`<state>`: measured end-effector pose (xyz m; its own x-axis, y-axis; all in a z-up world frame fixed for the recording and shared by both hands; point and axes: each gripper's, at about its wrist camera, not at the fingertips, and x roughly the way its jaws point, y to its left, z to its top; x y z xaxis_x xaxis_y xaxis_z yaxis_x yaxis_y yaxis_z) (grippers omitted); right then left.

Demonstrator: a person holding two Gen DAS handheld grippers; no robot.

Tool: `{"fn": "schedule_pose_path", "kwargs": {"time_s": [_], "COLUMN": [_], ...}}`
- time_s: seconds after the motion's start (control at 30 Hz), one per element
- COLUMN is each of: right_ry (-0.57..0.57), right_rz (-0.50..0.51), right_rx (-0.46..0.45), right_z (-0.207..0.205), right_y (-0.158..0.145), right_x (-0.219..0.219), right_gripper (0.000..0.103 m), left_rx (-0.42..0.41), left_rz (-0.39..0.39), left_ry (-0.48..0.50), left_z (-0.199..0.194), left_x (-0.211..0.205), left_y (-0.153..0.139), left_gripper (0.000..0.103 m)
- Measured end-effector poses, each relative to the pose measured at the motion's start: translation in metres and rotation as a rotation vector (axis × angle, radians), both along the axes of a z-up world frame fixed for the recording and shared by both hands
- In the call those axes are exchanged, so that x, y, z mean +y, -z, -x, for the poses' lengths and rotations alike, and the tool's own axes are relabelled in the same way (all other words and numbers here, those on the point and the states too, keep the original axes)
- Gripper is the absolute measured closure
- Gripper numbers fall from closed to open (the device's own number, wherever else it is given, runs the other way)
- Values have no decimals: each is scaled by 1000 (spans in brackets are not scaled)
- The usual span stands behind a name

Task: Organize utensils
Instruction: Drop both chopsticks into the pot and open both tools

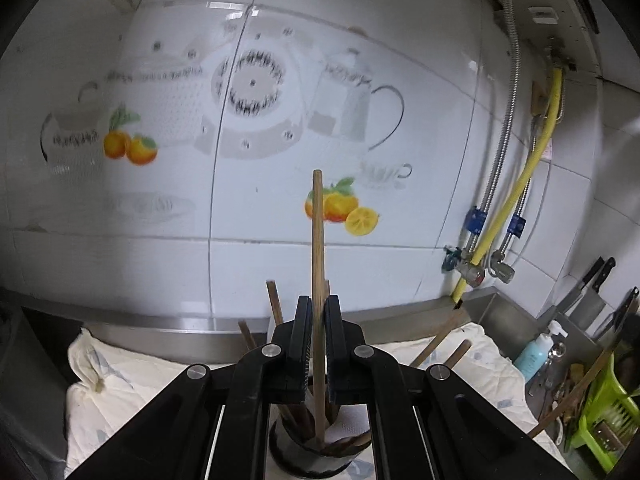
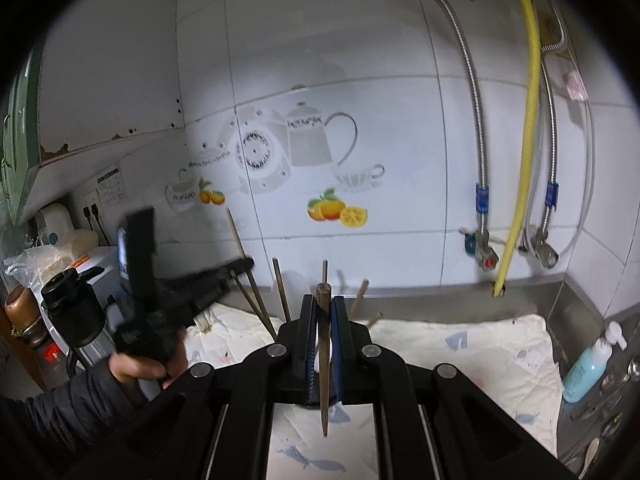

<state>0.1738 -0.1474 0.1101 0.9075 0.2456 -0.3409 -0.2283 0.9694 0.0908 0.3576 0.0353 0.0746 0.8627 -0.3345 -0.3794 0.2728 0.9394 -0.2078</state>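
Note:
My left gripper [image 1: 318,312] is shut on a long wooden chopstick [image 1: 318,240] that stands upright, its lower end inside a dark round utensil holder [image 1: 316,458] just below the jaws. Other wooden chopsticks [image 1: 276,304] lean in that holder. My right gripper [image 2: 323,312] is shut on a dark wooden chopstick [image 2: 324,380] held upright, its pointed tip hanging above the cloth. The left gripper [image 2: 240,268] shows blurred at the left of the right wrist view, with its chopstick [image 2: 235,232] sticking up. More chopsticks [image 2: 280,292] stand behind the right jaws.
A white patterned cloth [image 2: 480,356] covers the steel counter against a tiled wall. A blue soap bottle [image 2: 588,368] stands at the right by the sink. A green rack [image 1: 600,412] and knives [image 1: 588,292] are at far right. Pipes and a yellow hose [image 2: 528,120] run down the wall.

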Motion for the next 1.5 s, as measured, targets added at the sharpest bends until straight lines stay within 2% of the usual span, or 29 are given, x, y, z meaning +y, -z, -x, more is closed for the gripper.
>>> {"fn": "schedule_pose_path", "kwargs": {"time_s": [0.1,0.43,0.87,1.03,1.5], "right_ry": [-7,-53,-74,-68,-70], "right_rz": [9,23,-2,-13,59], "right_rx": [-15,-33,-104,-93,-2], "right_z": [-4,-22,-51,-67,-88], "right_y": [-5,-10,-37,-26,22], "right_x": [7,30,45,49,64], "right_gripper": [94,94,94,94,94], "left_rx": [-7,45,107,122,131], "left_rz": [-29,-58,-47,-35,11], "left_ry": [-10,24,34,38,17], "left_z": [-3,-9,-19,-17,0], "left_x": [0,-1,8,11,34], "left_y": [10,36,49,49,39], "left_gripper": [97,97,95,95,95]}}
